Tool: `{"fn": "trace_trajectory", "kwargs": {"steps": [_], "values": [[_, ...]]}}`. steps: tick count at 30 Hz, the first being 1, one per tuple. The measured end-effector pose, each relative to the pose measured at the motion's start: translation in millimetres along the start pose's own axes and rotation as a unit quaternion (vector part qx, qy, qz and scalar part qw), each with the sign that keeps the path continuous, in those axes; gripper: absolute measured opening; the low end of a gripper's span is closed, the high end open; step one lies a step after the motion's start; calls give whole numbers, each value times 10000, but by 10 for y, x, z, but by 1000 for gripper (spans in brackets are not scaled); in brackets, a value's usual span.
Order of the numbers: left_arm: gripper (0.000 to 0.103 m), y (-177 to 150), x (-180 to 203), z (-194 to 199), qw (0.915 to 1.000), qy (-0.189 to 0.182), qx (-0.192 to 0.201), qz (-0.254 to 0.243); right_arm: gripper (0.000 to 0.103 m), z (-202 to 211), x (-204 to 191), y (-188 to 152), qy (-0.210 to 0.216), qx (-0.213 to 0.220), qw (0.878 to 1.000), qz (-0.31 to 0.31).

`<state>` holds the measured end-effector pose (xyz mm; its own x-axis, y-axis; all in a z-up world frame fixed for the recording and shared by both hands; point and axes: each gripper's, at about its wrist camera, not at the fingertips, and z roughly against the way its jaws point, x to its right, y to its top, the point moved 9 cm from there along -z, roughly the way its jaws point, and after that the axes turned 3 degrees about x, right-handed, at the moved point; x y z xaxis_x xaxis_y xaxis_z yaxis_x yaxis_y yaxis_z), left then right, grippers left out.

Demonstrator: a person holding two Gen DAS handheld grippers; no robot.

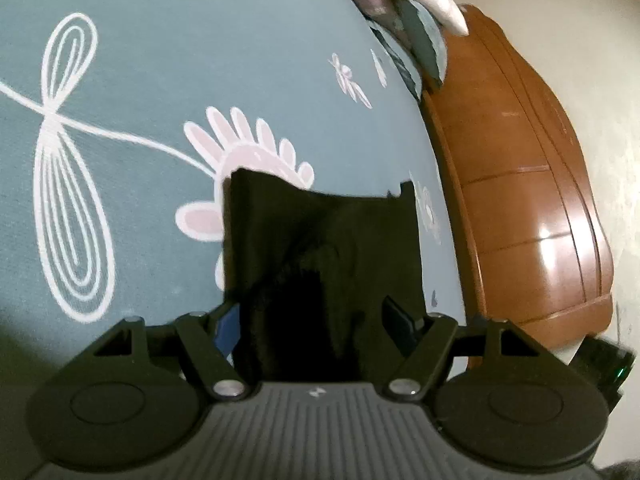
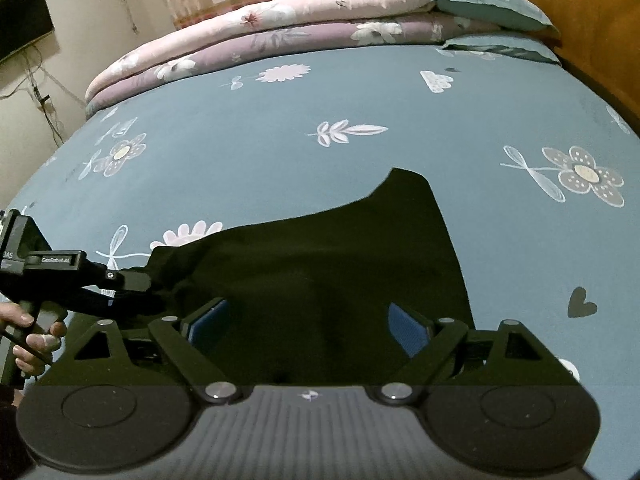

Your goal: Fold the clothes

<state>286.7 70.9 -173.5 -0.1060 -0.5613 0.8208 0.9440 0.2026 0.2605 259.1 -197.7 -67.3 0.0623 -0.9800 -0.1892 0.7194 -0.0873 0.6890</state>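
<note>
A: Nearest the right-hand camera, how does the right tool (image 2: 308,328) stand?

B: Its two blue pads are spread wide; the black garment (image 2: 320,264) fills the gap between them, but neither pad visibly presses it, so I'd call it open over the cloth's near edge, holding nothing that I can see.

A: And the left tool (image 1: 316,320)?

B: In its own view the fingers also stand well apart, with dark cloth bunched between them and running forward; seen from the right wrist, that tool comes in low from the side and its tip meets the garment's left corner; the tip is black on black there, so whether it pinches that corner I cannot tell; a hand (image 2: 32,336) grips its handle.

A: Where does the garment lie, then?

B: On the bed (image 2: 360,100), on the blue flowered sheet, near the edge closest to the person; it is spread mostly flat, with one corner reaching up toward the middle of the bed; its outline is uneven, not a tidy rectangle.

A: So how far along is the folding?

B: By my judgement it is not finished; the shape is too irregular for a neat packet; whether any layer is already doubled over, the black hides.

A: Farther off?

B: Stacked quilts (image 2: 280,28) and pillows (image 2: 492,8) at the far side; a wooden bed frame (image 1: 520,200) alongside.
</note>
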Motion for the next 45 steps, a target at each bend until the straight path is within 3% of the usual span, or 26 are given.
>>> {"fn": "trace_trajectory", "kwargs": {"steps": [3, 7, 16, 23, 25, 28, 32, 37, 45], "values": [[73, -89, 23, 16, 9998, -35, -122, -120, 90, 46, -84, 54, -42, 42, 9999, 86], [72, 6, 7, -50, 9996, -164, -225, 93, 92, 117, -130, 65, -95, 81, 9999, 91], [72, 56, 51, -121, 9996, -63, -282, 64, 93, 173, -40, 119, 22, 150, 9999, -63], [72, -132, 106, -34, 9993, 325, -130, -161, 94, -211, 571, 105, 566, -287, 9956, -690], [68, -141, 120, -31, 9984, 496, -69, -244, 94, -321, 749, 103, 724, -417, 9927, -872], [53, -153, 141, -24, 9965, 752, 22, -368, 94, -482, 1014, 103, 960, -610, 9869, -1144], [54, -167, 172, -12, 9925, 1091, 144, -526, 95, -801, 1381, 25, 1175, -1114, 9769, -1398], [54, -191, 201, -12, 9870, 1466, 293, -585, 98, -951, 1410, 34, 1949, -1405, 9596, -1461], [55, -194, 197, 11, 9841, 1655, 233, -605, 103, -1248, 1282, 296, 2791, -1357, 9376, -1571]]}}
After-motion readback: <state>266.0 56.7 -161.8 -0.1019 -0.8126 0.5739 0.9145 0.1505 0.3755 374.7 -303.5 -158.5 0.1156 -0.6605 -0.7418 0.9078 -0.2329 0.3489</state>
